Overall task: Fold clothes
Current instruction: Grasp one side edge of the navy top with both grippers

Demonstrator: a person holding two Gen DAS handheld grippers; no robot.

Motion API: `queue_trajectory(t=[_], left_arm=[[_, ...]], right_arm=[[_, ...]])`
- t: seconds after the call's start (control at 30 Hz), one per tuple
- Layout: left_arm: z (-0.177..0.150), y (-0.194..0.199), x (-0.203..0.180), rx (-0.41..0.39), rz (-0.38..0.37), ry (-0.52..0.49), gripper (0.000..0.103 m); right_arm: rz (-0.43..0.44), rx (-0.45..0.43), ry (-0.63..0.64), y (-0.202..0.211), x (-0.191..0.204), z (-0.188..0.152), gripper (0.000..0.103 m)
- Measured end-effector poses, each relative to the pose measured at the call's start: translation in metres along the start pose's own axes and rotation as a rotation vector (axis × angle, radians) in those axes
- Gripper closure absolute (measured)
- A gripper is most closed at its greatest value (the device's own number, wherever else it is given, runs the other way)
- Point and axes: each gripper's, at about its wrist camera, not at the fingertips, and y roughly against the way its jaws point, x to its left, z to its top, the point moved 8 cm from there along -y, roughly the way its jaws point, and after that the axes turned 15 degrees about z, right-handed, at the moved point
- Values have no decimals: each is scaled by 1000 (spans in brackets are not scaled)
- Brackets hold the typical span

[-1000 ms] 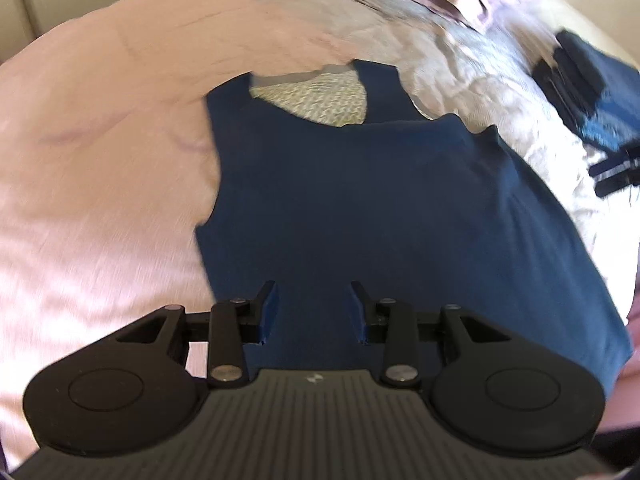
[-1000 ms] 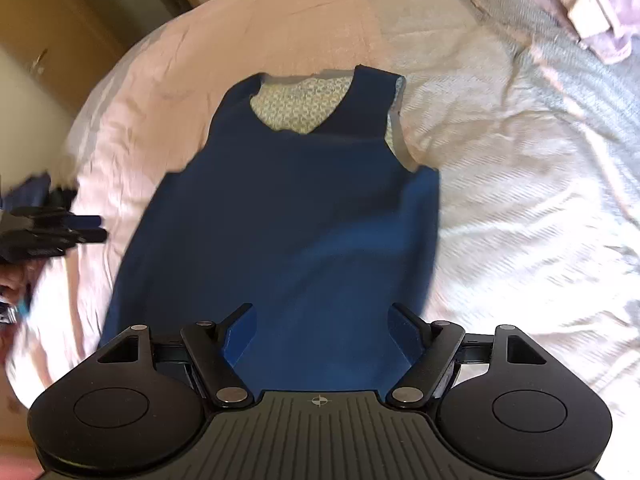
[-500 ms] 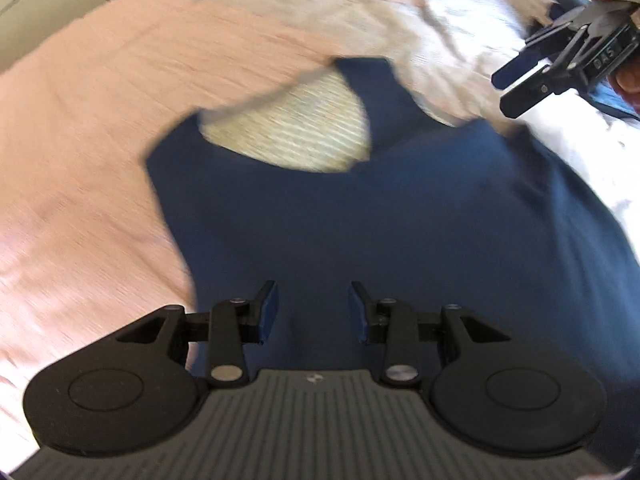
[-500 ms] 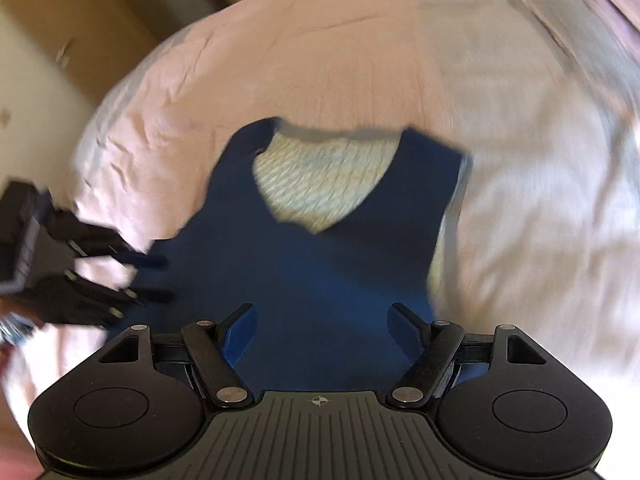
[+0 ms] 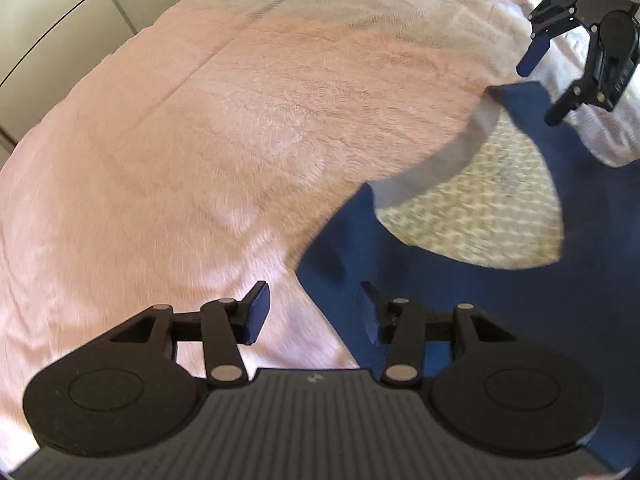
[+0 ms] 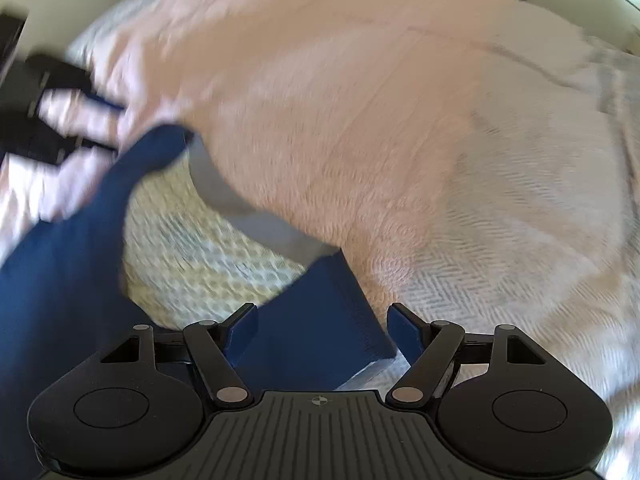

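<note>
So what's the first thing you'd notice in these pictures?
The dark blue sleeveless top lying flat on the pink bedspread, its pale patterned lining showing at the neckline. Then the two black tools above its shoulder straps: the left hand-held gripper with jaws opening over the strap's edge, and the right hand-held gripper open around the other strap.

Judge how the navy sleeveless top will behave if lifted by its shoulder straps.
The navy top lies flat against the bedspread, so it probably drapes limply. Its thin straps look apt to stretch or bunch. It seems light.
</note>
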Motion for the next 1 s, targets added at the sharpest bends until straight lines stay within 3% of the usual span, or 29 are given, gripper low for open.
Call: queue_trajectory(t=[0.03,0.07,0.1,0.13,0.17,0.23,0.47,0.57,0.6,0.63,0.7,1.0], left_arm=[[4,-6,1,-9,-5,-15,59],[7,-10,0,-17,-14,-31,59],[10,-14,-1,-25,-23,-48,59],[13,-18,-1,-33,-31,-65,59],[16,-22,-3,-43,-37,-87,58],[20,-27,-8,-54,-64,-122,56],[25,-40,-27,-65,-152,-272,57],[25,-42,-28,-54,-188,-306,66],[25,-41,-28,-51,-201,-316,73],[25,-38,-28,-53,-200,-326,88],[24,-34,-27,-59,-199,-345,101],[7,48,-2,-190,-113,-278,102]], right_arm=[[3,26,16,-6,-3,-2,28],[4,46,28,-11,-6,-5,35],[4,59,31,-14,-10,-6,66],[-10,63,29,-15,-16,-6,89],[-41,56,29,-13,-24,-5,103],[-85,33,13,-9,-39,-2,103],[-54,0,-19,-10,-42,-10,103],[-48,0,-21,-9,-42,-13,103],[-51,2,-17,-9,-41,-13,103],[-51,4,-15,-8,-41,-13,103],[-58,1,-5,-7,-37,-11,103],[-89,-97,60,46,9,-9,103]])
